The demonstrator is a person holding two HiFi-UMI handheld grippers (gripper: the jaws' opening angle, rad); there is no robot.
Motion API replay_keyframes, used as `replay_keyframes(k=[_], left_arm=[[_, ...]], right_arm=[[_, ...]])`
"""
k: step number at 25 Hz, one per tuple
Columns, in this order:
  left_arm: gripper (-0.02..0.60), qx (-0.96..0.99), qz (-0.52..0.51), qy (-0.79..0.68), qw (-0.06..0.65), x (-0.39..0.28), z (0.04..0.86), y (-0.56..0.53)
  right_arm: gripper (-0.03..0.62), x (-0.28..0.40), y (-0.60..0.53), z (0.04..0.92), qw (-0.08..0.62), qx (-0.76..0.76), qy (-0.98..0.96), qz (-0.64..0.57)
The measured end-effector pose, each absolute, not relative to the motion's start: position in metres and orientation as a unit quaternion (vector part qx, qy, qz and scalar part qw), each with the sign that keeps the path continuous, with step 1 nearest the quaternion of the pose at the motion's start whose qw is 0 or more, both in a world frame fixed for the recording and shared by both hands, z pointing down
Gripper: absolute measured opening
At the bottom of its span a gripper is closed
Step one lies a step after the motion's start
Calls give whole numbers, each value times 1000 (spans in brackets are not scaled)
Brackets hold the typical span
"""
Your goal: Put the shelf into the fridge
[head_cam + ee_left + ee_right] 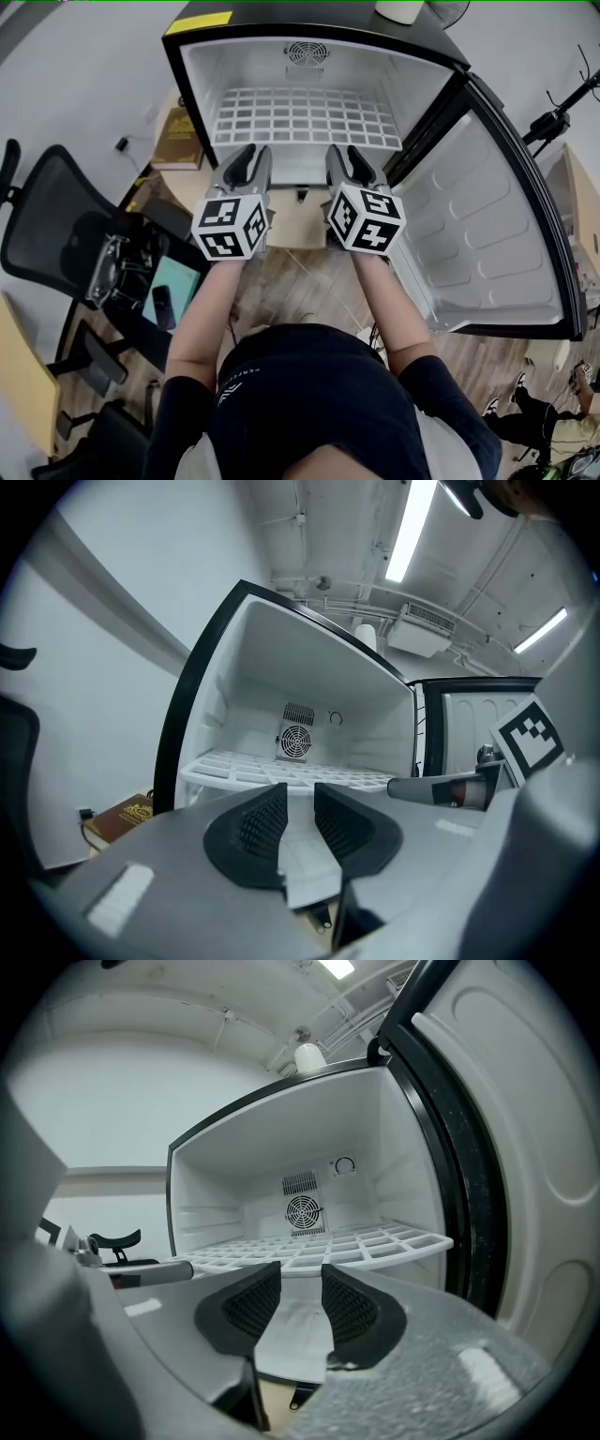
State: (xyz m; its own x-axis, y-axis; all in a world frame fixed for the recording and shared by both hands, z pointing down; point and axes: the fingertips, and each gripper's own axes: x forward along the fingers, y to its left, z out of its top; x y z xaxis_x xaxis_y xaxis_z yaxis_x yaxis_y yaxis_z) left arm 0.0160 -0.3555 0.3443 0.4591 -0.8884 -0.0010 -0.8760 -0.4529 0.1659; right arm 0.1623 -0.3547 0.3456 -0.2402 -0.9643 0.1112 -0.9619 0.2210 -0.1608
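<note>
book [176, 141] beside fridge [309, 30], chair [52, 225] at left

Head view looks down; both gripper views face fridge [244, 66].

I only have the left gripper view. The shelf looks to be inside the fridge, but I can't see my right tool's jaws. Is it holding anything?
Observer: No. In the right gripper view the right tool has its jaws apart with nothing between them. The shelf lies beyond the tips.
Operator: Where does the shelf's right side end?
Observer: In that same view, its right front corner stops just short of the black frame of the fridge opening.
Operator: How far open is the door?
Observer: In the head view, the door stands wide open to the right, with its whole inner panel showing and a gap between it and the right tool.
</note>
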Motion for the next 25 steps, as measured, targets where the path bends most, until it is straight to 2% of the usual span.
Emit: replay_keyframes(k=[25], left_arm=[[97,862,-21,-502,62,19,342,-397]], right_arm=[[115,165,-398,344,-40,-609,786,-97]])
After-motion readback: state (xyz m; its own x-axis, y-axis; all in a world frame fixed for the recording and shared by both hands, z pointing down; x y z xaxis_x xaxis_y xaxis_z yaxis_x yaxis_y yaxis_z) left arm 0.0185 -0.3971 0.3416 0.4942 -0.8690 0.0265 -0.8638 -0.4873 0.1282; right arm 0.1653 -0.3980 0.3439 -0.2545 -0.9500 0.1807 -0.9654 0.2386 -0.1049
